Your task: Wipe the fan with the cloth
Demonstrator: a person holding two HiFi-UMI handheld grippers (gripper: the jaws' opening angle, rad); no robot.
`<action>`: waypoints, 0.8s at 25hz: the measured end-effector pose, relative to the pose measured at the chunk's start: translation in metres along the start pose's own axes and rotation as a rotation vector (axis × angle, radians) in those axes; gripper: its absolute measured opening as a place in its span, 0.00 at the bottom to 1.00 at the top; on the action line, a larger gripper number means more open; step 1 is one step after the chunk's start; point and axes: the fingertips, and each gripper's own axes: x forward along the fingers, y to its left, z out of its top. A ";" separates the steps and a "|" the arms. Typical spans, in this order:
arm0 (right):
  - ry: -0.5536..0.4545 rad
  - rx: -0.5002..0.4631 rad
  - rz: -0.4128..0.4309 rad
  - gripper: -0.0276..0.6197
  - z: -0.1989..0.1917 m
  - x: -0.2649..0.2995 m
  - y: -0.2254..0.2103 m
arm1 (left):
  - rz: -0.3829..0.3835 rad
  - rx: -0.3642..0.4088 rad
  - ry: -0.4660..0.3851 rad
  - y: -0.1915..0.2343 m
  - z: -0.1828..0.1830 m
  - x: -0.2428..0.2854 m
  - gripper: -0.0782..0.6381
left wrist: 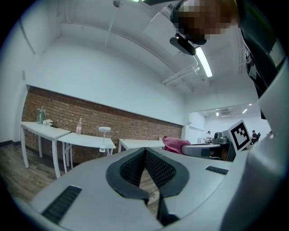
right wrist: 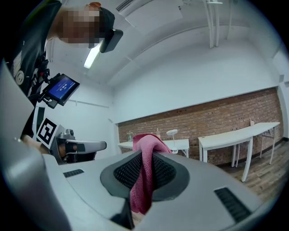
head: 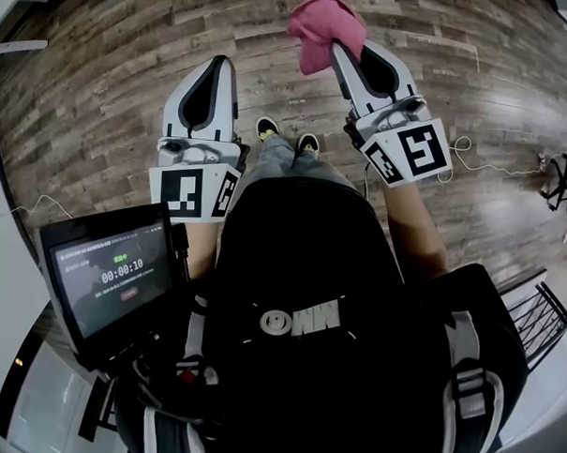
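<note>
The right hand-held gripper (right wrist: 143,155) pinches the pink cloth (right wrist: 141,185) between its jaws, with a fold bunched over the tips. The left hand-held gripper (left wrist: 145,152) is pressed together with nothing in it. Both are held above the wooden floor (head: 103,63), well apart from the white benches (left wrist: 90,140).

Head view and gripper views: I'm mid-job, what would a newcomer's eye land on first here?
The pink cloth stands out most, pinched in the right gripper and held out over the wood floor. Next comes the left gripper beside it, jaws together on nothing. Then the lit screen at the person's left side, showing a timer.
</note>
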 end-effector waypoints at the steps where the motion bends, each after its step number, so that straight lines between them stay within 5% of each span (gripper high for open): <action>1: -0.002 -0.004 0.001 0.13 0.001 0.002 0.001 | -0.002 0.001 -0.003 0.002 0.000 0.001 0.11; 12: -0.038 -0.017 -0.009 0.13 -0.002 0.006 0.001 | -0.021 0.028 -0.019 0.006 0.001 0.008 0.11; 20: -0.062 -0.003 0.009 0.13 0.019 0.039 -0.082 | 0.000 0.037 0.004 -0.002 0.015 0.094 0.11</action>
